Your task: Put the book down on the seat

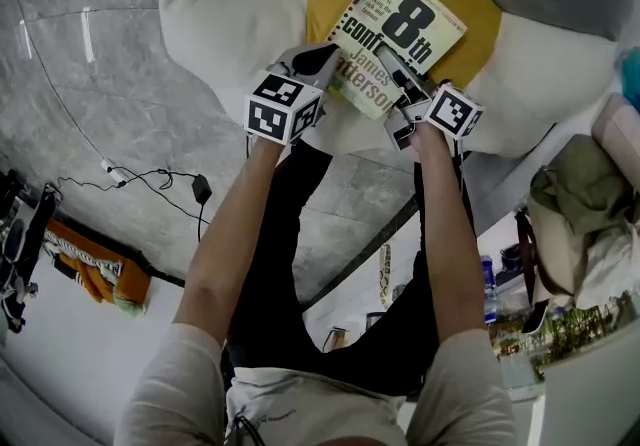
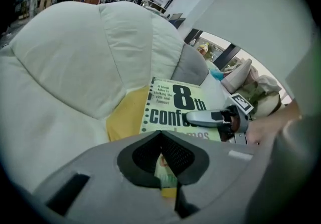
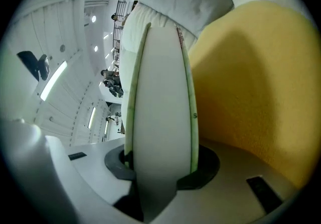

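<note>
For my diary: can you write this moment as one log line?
left gripper: shut on book | right gripper: shut on book | book: over yellow seat cushion, not let go

Book (image 1: 400, 34): paperback, pale green-cream cover, big black print "8th", row of black dots down one edge. Cover faces up, roughly flat, slightly skewed. Near corner pinched in left gripper (image 1: 315, 61), near edge clamped in right gripper (image 1: 400, 74); rest of book reaches ahead of both, away from person.

Seat (image 1: 230, 14): flower-shaped cushion, puffy white petals, one grey petal, yellow centre. Yellow centre lies directly below book, ahead of both grippers. Contact between book and seat unclear.
</note>
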Demonstrator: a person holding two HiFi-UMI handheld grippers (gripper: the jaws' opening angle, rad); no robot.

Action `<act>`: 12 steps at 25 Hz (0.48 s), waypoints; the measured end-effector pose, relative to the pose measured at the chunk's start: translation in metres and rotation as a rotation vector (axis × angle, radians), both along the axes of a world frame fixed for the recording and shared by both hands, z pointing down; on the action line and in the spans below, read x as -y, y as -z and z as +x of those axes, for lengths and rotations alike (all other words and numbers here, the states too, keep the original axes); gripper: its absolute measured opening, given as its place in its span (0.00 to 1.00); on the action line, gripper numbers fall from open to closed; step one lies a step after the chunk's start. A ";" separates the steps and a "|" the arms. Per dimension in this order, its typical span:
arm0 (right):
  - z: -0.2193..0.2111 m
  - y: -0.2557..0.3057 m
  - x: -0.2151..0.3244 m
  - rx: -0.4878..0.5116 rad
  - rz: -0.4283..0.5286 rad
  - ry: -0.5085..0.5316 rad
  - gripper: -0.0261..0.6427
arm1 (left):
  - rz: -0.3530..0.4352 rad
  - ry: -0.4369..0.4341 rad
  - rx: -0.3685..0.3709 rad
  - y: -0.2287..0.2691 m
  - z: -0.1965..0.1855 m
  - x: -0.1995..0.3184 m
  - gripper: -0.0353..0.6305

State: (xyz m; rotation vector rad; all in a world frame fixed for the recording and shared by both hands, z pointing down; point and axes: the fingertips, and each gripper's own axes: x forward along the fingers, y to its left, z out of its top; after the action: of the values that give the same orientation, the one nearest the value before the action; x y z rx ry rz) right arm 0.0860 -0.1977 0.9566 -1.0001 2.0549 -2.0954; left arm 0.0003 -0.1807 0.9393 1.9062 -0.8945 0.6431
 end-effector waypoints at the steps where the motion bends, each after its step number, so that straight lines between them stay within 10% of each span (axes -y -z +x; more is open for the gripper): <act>1: 0.000 -0.005 0.001 0.017 -0.015 -0.016 0.27 | -0.012 -0.006 0.013 -0.006 -0.001 -0.003 0.06; 12: 0.004 -0.015 0.001 0.077 -0.056 -0.058 0.27 | -0.021 0.085 0.049 -0.028 -0.005 -0.008 0.06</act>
State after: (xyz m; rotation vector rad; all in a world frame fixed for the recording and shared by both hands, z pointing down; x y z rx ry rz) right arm 0.0900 -0.1984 0.9713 -0.9573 1.9187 -2.1385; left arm -0.0047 -0.1727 0.9673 1.8299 -0.9907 0.6479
